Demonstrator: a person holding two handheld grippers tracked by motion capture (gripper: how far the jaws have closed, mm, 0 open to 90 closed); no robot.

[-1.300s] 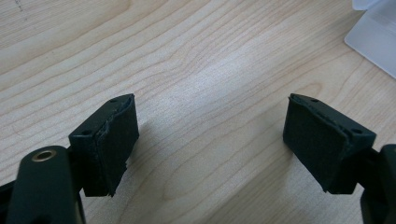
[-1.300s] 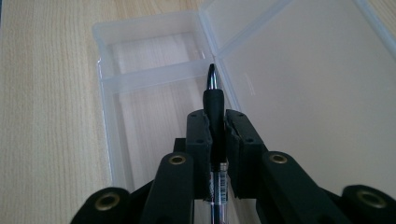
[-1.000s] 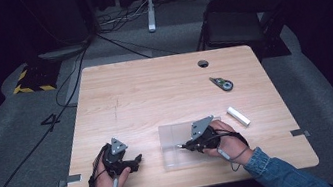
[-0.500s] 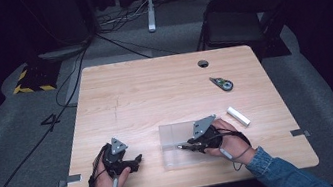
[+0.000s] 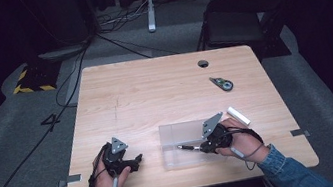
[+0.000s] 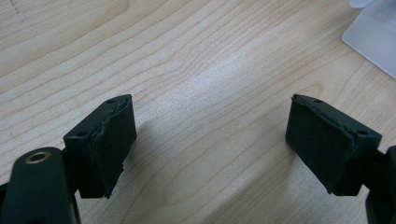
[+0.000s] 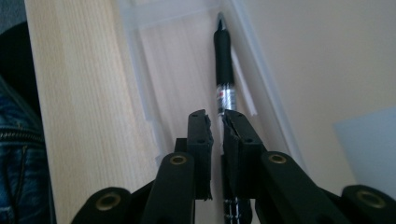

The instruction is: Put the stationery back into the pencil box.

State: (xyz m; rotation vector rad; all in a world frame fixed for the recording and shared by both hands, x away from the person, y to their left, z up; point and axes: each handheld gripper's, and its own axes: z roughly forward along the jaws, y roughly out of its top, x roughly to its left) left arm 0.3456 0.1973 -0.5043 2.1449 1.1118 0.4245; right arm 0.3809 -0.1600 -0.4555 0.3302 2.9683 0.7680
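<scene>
- Right gripper (image 7: 215, 119), low centre of its own view, is clamped on one black pen (image 7: 223, 60), which points up the frame inside one clear plastic tray (image 7: 140, 60).
- Left gripper (image 6: 210, 135) has its jaws apart over bare table (image 6: 187, 60); they have just been opening, nothing between them.
- Print on the pen's silver band is too small to read.
- High view, right of centre: one white stick (image 5: 239, 115), one dark tool (image 5: 222, 83).

Bright tabletop, dark surroundings, soft focus
</scene>
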